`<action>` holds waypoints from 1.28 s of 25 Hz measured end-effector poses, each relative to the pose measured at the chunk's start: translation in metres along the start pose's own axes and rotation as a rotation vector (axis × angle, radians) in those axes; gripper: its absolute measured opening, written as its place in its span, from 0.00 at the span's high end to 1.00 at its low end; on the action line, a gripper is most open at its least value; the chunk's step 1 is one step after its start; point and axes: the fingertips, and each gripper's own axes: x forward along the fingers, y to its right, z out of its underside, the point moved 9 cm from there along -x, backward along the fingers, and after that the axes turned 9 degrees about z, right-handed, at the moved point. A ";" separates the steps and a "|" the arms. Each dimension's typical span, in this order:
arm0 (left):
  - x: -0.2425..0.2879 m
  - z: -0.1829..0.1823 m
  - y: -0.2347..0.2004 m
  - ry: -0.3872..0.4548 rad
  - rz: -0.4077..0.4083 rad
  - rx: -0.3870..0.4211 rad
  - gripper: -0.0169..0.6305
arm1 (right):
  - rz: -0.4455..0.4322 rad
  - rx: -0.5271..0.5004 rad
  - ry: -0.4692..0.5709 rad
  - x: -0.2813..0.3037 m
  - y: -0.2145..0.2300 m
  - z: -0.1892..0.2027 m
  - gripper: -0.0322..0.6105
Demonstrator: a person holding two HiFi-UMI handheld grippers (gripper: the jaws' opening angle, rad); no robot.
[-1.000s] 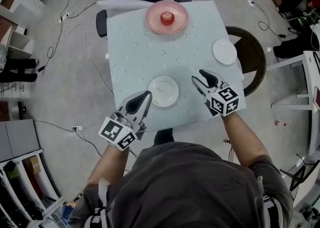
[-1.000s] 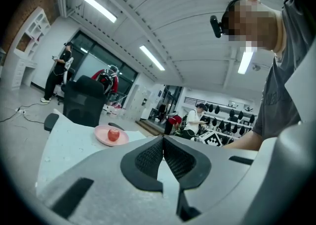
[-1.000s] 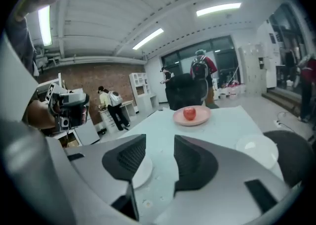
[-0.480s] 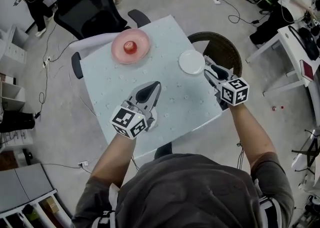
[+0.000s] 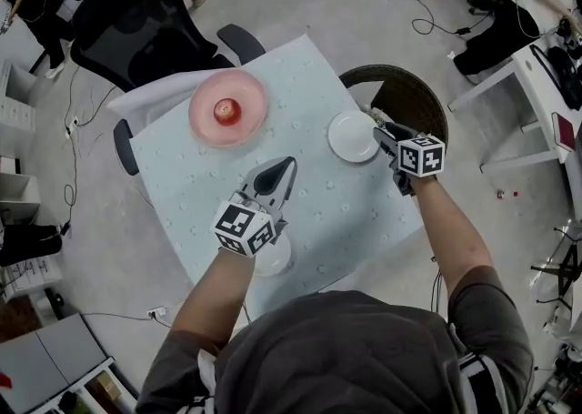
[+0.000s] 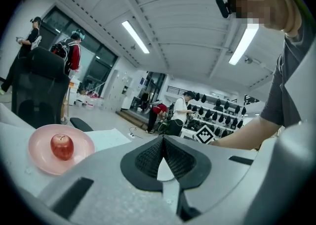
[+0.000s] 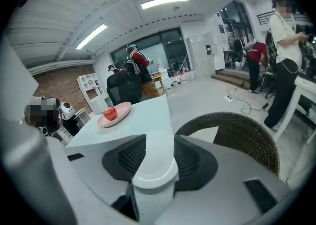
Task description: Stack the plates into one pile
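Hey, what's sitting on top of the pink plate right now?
A single red apple sits near the middle of the pink plate. The patch of plate beneath the apple is covered and cannot be seen.

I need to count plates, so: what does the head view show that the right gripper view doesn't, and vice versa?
Only the head view: a second white plate at the near edge of the table, partly under the left hand-held gripper. Only the right gripper view: ceiling lights, and the open jaws of the right hand-held gripper flanking the rim of the first white plate. Both: that plate, the pink plate with the apple, and the wicker chair.
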 end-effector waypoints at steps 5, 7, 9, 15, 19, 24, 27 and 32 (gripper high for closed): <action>0.003 0.012 -0.027 -0.026 -0.010 -0.022 0.96 | 0.028 0.012 -0.087 0.050 0.018 0.007 0.68; 0.003 0.015 -0.035 -0.031 -0.009 -0.025 0.96 | 0.019 0.023 -0.121 0.067 0.023 0.011 0.68; 0.005 0.018 -0.041 -0.030 -0.008 -0.028 0.96 | 0.006 0.029 -0.156 0.081 0.028 0.015 0.68; 0.009 0.026 -0.049 -0.028 0.004 -0.042 0.96 | -0.055 0.073 -0.179 0.095 0.027 0.022 0.75; 0.012 0.029 -0.049 -0.023 0.009 -0.059 0.96 | -0.042 0.008 -0.142 0.089 0.022 0.015 0.78; 0.011 0.028 -0.040 -0.018 0.022 -0.051 0.96 | -0.043 -0.028 -0.088 0.068 0.011 0.003 0.85; 0.004 0.026 -0.033 -0.017 0.026 -0.039 0.96 | -0.092 0.025 -0.065 0.051 0.003 -0.005 0.89; -0.017 0.018 -0.016 0.013 0.025 -0.030 0.96 | -0.203 0.127 -0.009 0.019 -0.023 -0.017 0.94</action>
